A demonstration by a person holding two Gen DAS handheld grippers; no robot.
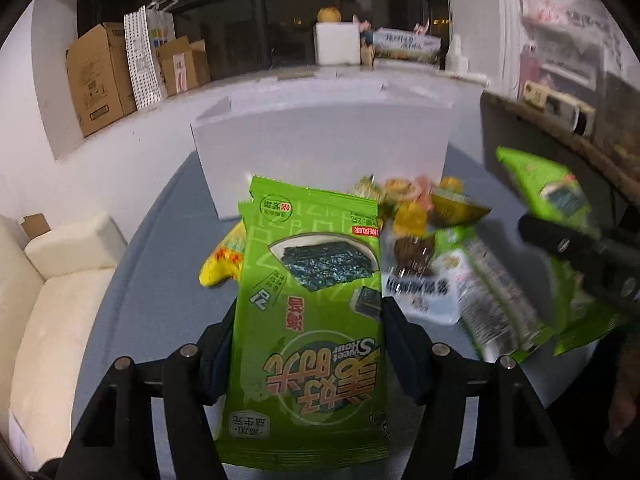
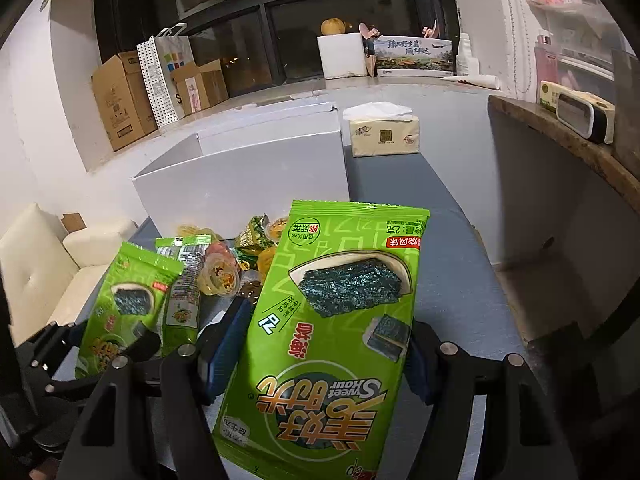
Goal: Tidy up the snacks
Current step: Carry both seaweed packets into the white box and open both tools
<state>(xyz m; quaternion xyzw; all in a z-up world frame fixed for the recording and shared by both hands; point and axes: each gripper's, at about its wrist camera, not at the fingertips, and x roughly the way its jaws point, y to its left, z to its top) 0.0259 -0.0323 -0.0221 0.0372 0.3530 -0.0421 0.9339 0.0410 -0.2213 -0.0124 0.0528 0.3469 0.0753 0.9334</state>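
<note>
My left gripper (image 1: 308,340) is shut on a green seaweed snack packet (image 1: 316,280) and holds it above the grey table. My right gripper (image 2: 328,344) is shut on another green seaweed packet (image 2: 340,300). The right gripper also shows at the right edge of the left wrist view (image 1: 580,252) with its packet (image 1: 548,188). The left gripper shows at the lower left of the right wrist view (image 2: 100,344) with its packet (image 2: 124,304). A pile of loose snacks (image 1: 424,220) lies on the table, with jelly cups (image 2: 220,276) and small wrapped candies (image 2: 252,240). A white open box (image 1: 320,144) stands behind the pile.
A tissue pack (image 2: 384,136) stands right of the white box (image 2: 248,176). A cream sofa (image 1: 52,300) is at the left below the table. Cardboard boxes (image 1: 100,76) and a paper bag sit on the window ledge. A wooden shelf (image 2: 560,140) runs along the right.
</note>
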